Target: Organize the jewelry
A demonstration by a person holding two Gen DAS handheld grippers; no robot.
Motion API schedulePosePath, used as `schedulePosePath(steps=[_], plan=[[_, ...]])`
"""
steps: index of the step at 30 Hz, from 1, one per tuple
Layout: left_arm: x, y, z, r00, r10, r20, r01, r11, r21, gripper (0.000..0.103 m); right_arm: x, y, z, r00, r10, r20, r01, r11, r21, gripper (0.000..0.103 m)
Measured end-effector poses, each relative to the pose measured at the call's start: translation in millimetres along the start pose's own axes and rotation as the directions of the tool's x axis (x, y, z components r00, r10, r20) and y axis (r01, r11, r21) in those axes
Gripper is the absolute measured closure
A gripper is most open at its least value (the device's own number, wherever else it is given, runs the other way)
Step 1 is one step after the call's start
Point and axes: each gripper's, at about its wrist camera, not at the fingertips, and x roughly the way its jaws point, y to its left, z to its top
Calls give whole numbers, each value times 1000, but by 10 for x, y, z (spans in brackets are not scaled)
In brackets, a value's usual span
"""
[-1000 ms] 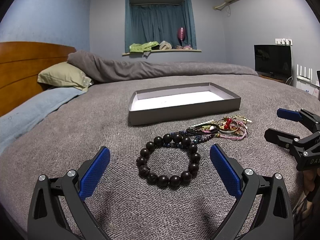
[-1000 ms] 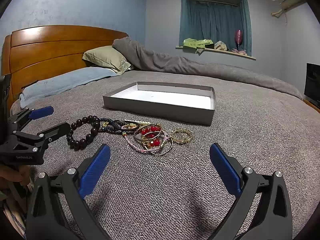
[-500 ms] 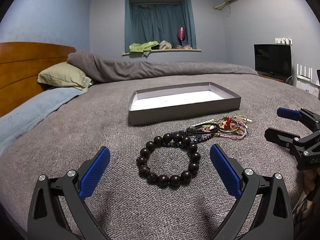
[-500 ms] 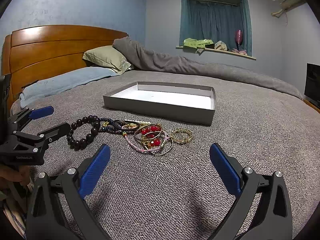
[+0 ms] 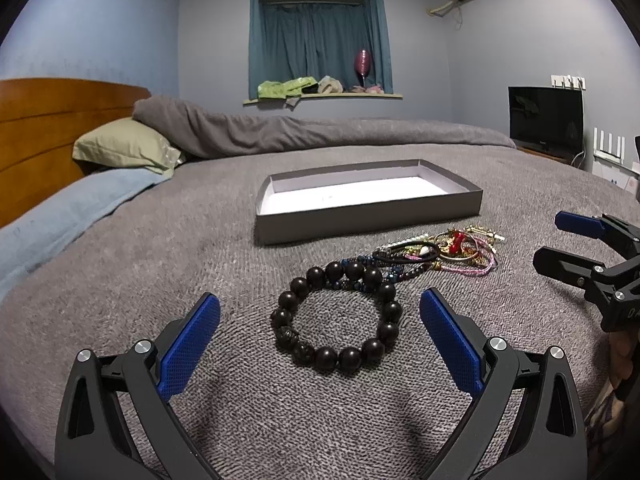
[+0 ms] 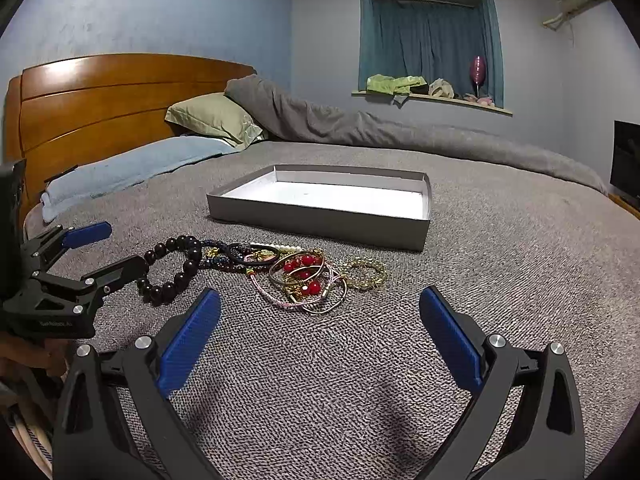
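A bracelet of large dark beads (image 5: 336, 316) lies on the grey bedspread between the open jaws of my left gripper (image 5: 320, 312). It also shows in the right wrist view (image 6: 176, 268). Beyond it lies a tangle of bracelets (image 5: 440, 252) with red beads, gold bangles and pink cord, seen in the right wrist view (image 6: 308, 276) too. A shallow grey box (image 5: 368, 216) with a white, empty inside sits behind the jewelry; in the right wrist view the box (image 6: 320, 220) is ahead. My right gripper (image 6: 320, 312) is open and empty, short of the tangle.
The bed has a wooden headboard (image 6: 100, 108), a green pillow (image 6: 212, 120) and a rumpled grey duvet (image 6: 360, 128) at the back. A television (image 5: 544, 120) stands at the right. The left gripper shows at the left of the right wrist view (image 6: 96, 252).
My left gripper has crept slightly forward toward the dark bead bracelet. The right gripper has hardly moved. Nothing has been picked up.
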Motion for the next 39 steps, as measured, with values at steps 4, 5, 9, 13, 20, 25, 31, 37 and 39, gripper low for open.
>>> schedulePosePath(steps=[4,5,9,13,20,25,31,37,39], plan=[[36,60,20,1000,-10,-18,9,1000,-27,4,9,-2,11,1000,9,-6,-9,1000,3,5],[45,76,23,1000,-12,-22,11,999,-33,4,12,-4,12,1000,10,-8,-10,1000,3,5],[83,120,39,999,-25,-43,23,999,-44,4,22,-7,18,1000,11,-14,-11,1000,7,5],[118,110,38,998,-31,-61,29,999,-35,4,24,-16,25,1000,13,-16,-13,1000,9,5],[213,116,72,995,-42,-91,39,999,-36,7,75,-26,48,999,20,-31,-20,1000,12,5],[323,127,101,990,-42,-132,40,999,-18,22,142,-38,91,998,26,-51,-25,1000,14,5],[488,189,77,976,-49,-213,43,999,-31,53,302,-71,136,993,30,-113,-28,999,23,13],[500,227,61,975,-36,-221,32,999,-23,88,460,-124,178,984,35,-175,-30,999,31,34],[483,261,59,976,-39,-215,31,999,-38,88,484,-132,184,982,43,-186,-37,999,37,36]])
